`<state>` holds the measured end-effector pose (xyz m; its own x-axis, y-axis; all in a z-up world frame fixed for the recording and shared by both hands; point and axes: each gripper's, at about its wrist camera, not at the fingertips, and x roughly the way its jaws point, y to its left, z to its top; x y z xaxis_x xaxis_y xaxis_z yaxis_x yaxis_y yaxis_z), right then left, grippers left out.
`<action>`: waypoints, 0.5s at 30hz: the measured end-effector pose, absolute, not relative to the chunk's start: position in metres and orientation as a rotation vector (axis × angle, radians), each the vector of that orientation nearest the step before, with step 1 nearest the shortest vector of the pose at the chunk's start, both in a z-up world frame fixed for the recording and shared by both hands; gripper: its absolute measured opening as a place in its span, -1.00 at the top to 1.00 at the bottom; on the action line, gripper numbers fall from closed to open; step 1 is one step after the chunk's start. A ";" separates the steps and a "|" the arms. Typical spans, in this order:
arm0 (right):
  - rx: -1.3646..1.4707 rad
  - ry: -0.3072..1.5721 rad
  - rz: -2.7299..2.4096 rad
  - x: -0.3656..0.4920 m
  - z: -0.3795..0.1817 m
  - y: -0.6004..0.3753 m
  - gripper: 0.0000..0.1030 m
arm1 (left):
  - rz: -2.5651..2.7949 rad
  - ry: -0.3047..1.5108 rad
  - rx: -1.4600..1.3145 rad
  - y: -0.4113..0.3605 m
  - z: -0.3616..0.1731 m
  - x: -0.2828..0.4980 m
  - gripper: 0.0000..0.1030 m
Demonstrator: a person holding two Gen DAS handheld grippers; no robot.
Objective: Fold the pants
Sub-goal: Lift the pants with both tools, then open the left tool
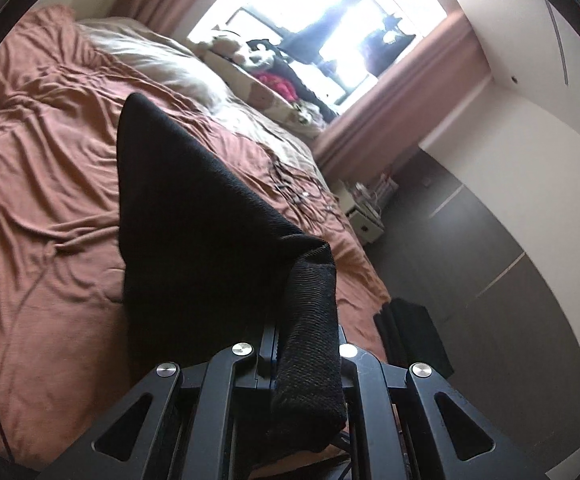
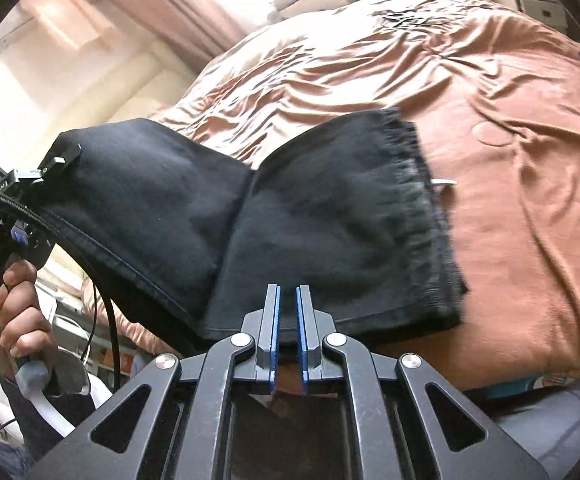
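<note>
Daylight blows out the window (image 1: pixel 329 28), perhaps hiding detail; fisheye edges bend, the bedspread (image 2: pixel 509 140) slightly blurred.

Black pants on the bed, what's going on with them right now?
A person is folding the black pants on the rust-colored bedspread. The left gripper is clamped on a bunched edge, lifting that part off the bed. The right gripper is slightly open at the near edge, holding nothing. The elastic waistband lies flat.

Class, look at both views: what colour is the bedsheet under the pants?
The bedsheet is a rusty orange-brown, plain and wrinkled; the right wrist view shows it best.
</note>
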<state>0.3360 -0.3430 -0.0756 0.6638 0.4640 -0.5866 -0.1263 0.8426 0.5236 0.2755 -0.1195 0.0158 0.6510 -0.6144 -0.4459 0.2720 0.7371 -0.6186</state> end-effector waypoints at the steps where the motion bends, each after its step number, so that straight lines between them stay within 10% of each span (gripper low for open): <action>1: 0.479 0.777 0.340 0.333 -0.077 -0.349 0.91 | -0.539 0.700 -0.535 -0.125 0.014 0.276 0.78; 15: 0.571 0.751 0.283 0.303 -0.101 -0.410 0.91 | -0.669 0.891 -0.417 -0.248 -0.040 0.293 0.78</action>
